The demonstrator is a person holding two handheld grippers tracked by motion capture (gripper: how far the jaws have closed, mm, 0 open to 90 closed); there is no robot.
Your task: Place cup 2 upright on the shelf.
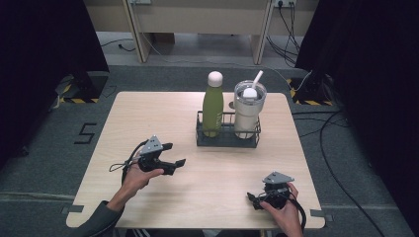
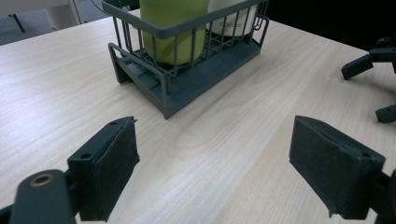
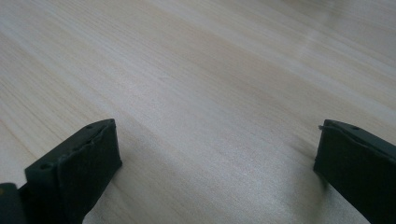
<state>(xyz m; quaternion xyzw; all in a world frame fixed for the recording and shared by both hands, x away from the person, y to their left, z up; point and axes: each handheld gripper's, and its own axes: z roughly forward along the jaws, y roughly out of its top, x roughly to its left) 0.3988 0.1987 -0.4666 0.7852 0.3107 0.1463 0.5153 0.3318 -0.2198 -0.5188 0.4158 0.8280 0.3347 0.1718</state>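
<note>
A dark grey wire basket (image 1: pixel 227 136) stands at the middle back of the light wood table (image 1: pixel 148 113). In it a green bottle (image 1: pixel 213 111) with a white cap stands to the left of a cream tumbler (image 1: pixel 248 111) with a lid and straw. My left gripper (image 1: pixel 175 154) hovers open, front left of the basket, jaws pointing right. My right gripper (image 1: pixel 253 200) is open low near the front right edge, jaws pointing left. In the left gripper view the open gripper (image 2: pixel 219 140) faces the basket (image 2: pixel 187 88), bottle (image 2: pixel 173 28) and tumbler (image 2: pixel 231 23). The right gripper (image 3: pixel 215 140) holds nothing.
The other hand's gripper (image 2: pixel 372 88) shows at the far right of the left gripper view. Bare wood (image 3: pixel 210 70) lies between the right gripper's jaws. Cables (image 1: pixel 326 138) trail on the grey floor right of the table; dark curtains hang on both sides.
</note>
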